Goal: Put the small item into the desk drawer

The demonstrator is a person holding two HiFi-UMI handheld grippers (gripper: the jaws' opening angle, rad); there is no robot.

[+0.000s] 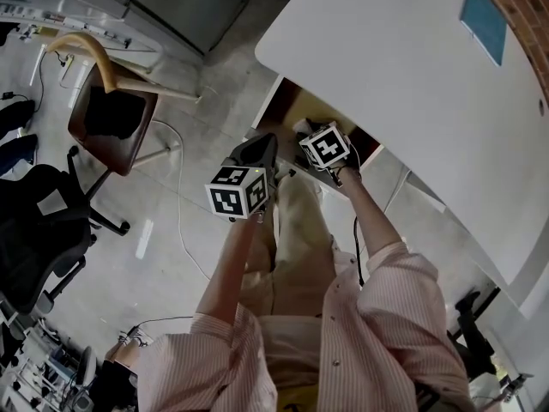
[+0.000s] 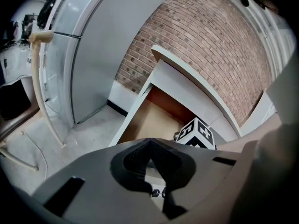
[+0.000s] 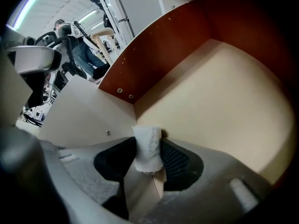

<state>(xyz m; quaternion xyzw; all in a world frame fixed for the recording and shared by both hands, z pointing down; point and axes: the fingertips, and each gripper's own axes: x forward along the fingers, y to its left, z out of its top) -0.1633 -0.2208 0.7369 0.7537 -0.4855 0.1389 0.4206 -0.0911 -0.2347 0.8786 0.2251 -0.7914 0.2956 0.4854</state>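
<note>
The desk drawer (image 1: 294,106) stands pulled open under the white desk (image 1: 412,67); its tan floor (image 3: 219,92) and red-brown walls fill the right gripper view. My right gripper (image 3: 148,154) is inside the drawer, shut on a small white roll (image 3: 147,140) that stands upright between the pads, just above the drawer floor near a corner. In the head view its marker cube (image 1: 324,147) sits at the drawer's front. My left gripper (image 1: 260,144) hovers just outside the drawer front, jaws shut with nothing in them. The left gripper view looks into the drawer (image 2: 149,120) and shows the right gripper's cube (image 2: 198,133).
A teal pad (image 1: 483,20) lies on the desk top. A brown chair (image 1: 111,118) and a black office chair (image 1: 34,221) stand on the floor to the left, with a cable (image 1: 178,204) trailing between. A brick wall (image 2: 210,45) and grey cabinet (image 2: 107,45) are behind the desk.
</note>
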